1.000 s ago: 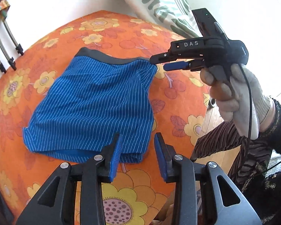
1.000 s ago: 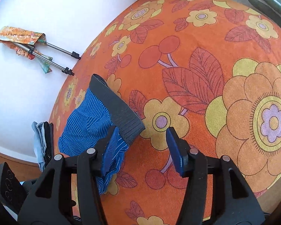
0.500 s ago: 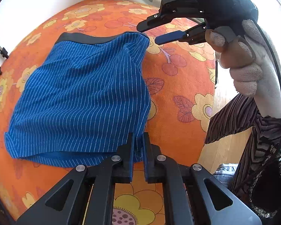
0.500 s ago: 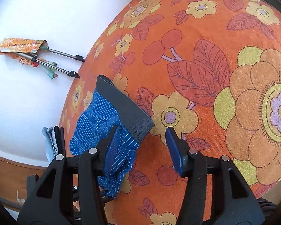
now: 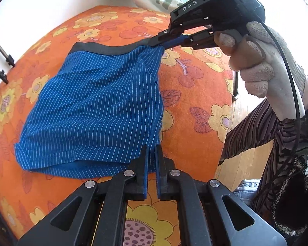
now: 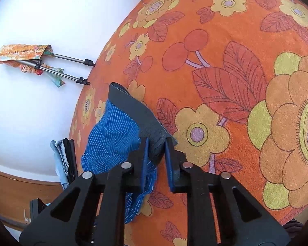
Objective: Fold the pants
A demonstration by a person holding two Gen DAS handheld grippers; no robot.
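An orange plush cover printed with yellow flowers, cherries and leaves (image 5: 197, 94) spreads over the whole surface, and on it lie the blue pinstriped knit shorts with a dark grey elastic waistband (image 5: 96, 106), spread mostly flat, waistband at the far edge and leg hems nearest the left wrist camera.

The garment looks light, thin and limp: it drapes and puckers wherever it is pinched, so it should lift with little effort but will sag and bunch between two holds unless kept taut. The waistband (image 6: 145, 123) is the firmest part and the surest place to hold; the hem corners are the next best.

The right gripper (image 5: 166, 41), in a gloved hand (image 5: 256, 67), has just been closing and its fingers (image 6: 169, 160) now clamp the near corner of the waistband, the fabric tenting up toward it. The left gripper (image 5: 152, 172) has just been closing too; its fingers (image 5: 143, 172) are clenched on the hem corner on the same side, a sliver of blue cloth between them.

Judged from this, both corners of one side edge are taken, ready to carry it across.
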